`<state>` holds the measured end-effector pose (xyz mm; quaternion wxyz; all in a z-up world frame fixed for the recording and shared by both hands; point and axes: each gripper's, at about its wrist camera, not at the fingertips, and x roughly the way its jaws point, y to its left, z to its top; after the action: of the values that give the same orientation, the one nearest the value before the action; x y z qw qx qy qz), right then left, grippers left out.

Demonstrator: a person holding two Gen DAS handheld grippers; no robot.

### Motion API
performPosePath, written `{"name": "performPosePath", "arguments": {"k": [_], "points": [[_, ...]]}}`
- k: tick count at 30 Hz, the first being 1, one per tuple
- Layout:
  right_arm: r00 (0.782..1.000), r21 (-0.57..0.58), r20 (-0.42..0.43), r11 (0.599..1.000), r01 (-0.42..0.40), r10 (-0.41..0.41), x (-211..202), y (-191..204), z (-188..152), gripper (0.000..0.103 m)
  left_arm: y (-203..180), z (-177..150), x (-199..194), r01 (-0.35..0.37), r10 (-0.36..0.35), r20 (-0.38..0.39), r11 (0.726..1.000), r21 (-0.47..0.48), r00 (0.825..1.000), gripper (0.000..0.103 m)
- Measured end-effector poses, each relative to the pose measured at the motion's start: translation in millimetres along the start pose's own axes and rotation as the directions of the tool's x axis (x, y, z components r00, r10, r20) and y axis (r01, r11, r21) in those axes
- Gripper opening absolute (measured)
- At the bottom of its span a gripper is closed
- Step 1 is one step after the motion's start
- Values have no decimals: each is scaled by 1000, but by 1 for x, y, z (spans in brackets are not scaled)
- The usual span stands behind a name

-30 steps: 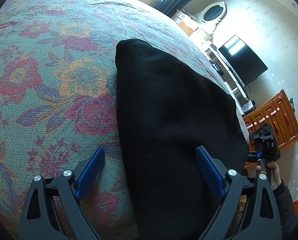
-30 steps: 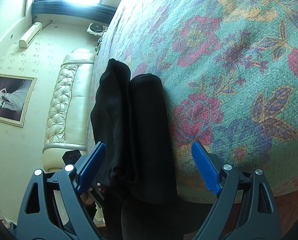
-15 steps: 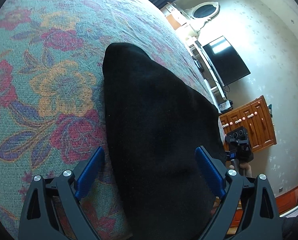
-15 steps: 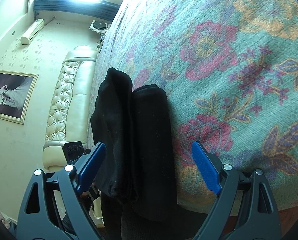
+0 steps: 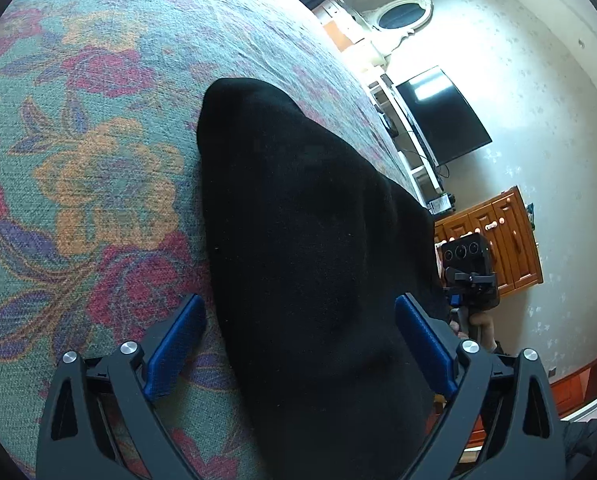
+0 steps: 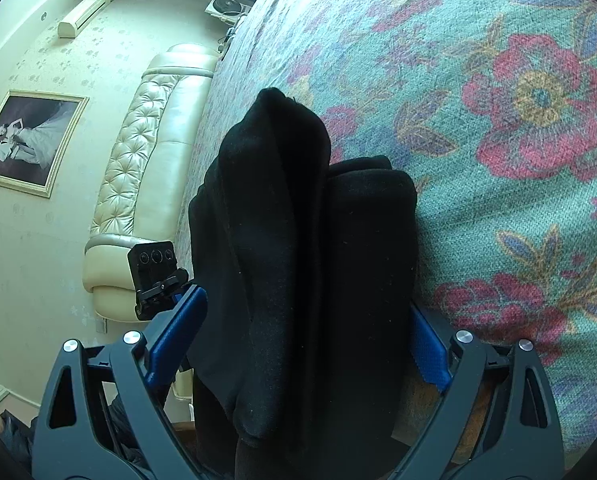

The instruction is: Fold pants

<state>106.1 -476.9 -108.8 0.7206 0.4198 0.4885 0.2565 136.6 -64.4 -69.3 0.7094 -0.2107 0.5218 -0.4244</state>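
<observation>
The black pants point(image 5: 310, 248) lie folded lengthwise on the floral bedspread point(image 5: 82, 152), near the bed's edge. My left gripper point(image 5: 302, 344) is open, its blue pads straddling the near end of the pants from above. In the right wrist view the pants point(image 6: 298, 248) show as two stacked folds. My right gripper point(image 6: 306, 336) is open and straddles the other end; cloth hides most of its right pad. Each gripper shows in the other's view: the right one point(image 5: 468, 276), the left one point(image 6: 156, 276).
The bedspread point(image 6: 498, 160) stretches wide beyond the pants. A TV point(image 5: 442, 116) and a wooden cabinet point(image 5: 502, 240) stand off the bed in the left wrist view. A cream tufted headboard point(image 6: 150, 152) and a framed photo point(image 6: 26, 140) show in the right wrist view.
Both grippers have moved in closer along the pants, which now fill more of each view. Both jaws have stayed open.
</observation>
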Motion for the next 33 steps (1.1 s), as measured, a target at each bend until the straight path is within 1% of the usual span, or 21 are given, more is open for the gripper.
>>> {"name": "performPosePath", "arguments": {"k": [2,4,6,7,8,9,11,12,13,14,15,16,17,19,21,26,29,31,33], "points": [[1000,-11,5,1000,-10,10,-1,1,-1,93,-3,2,5,12,-12,-13,1000,13,1000,98],[1000,-22,9,1000,-10,10,-1,0,-3,93,-7,6,13,44,-44,-25,999,5,999,98],[1000,-25,15,1000,4,-4,-1,-1,-3,88,-8,9,18,53,-53,-34,999,-10,998,98],[1000,-32,12,999,23,-23,1,-3,-7,73,-7,10,19,64,-64,-34,998,-16,997,98],[999,-34,8,999,41,-41,2,-4,-7,63,-5,10,18,84,-85,-28,996,-23,996,98],[999,-17,6,999,31,-31,2,-9,-9,50,-3,9,17,105,-105,-24,994,-29,994,98],[1000,-9,15,1000,3,-3,1,-14,-11,42,-1,7,14,128,-128,-17,991,-31,992,97],[1000,-14,18,1000,-4,5,1,-13,-12,41,-1,6,13,116,-116,-13,993,-28,993,84],[1000,-14,24,1000,-12,12,1,-12,-12,39,2,6,13,80,-81,-11,996,-33,997,65],[1000,-15,30,1000,-9,10,1,-11,-13,38,10,6,13,56,-57,-16,996,-64,998,39],[999,-24,34,1000,-3,4,1,-8,-13,37,18,5,13,90,-92,-6,989,-114,996,35],[999,-41,42,999,6,-4,1,-2,-14,36,23,4,11,116,-116,7,984,-134,993,34],[999,-52,47,999,12,-10,1,1,-14,35,24,3,11,117,-117,11,984,-131,993,32],[998,-64,62,998,18,-14,0,9,-15,35,21,1,9,105,-104,17,987,-121,994,32],[997,-75,76,997,21,-16,-3,15,-17,34,19,1,7,100,-97,24,986,-134,995,31],[993,-127,115,992,13,1,-3,45,-12,31,10,4,-12,85,-77,73,990,-112,994,28],[993,-170,116,985,-17,37,7,66,0,30,12,15,-33,88,-71,136,989,-118,988,28],[992,-190,109,981,-45,67,20,79,13,30,17,26,-52,71,-53,172,993,-99,984,28],[991,-209,98,976,-64,87,38,90,28,30,23,37,-68,47,-26,196,994,-100,980,28]]}}
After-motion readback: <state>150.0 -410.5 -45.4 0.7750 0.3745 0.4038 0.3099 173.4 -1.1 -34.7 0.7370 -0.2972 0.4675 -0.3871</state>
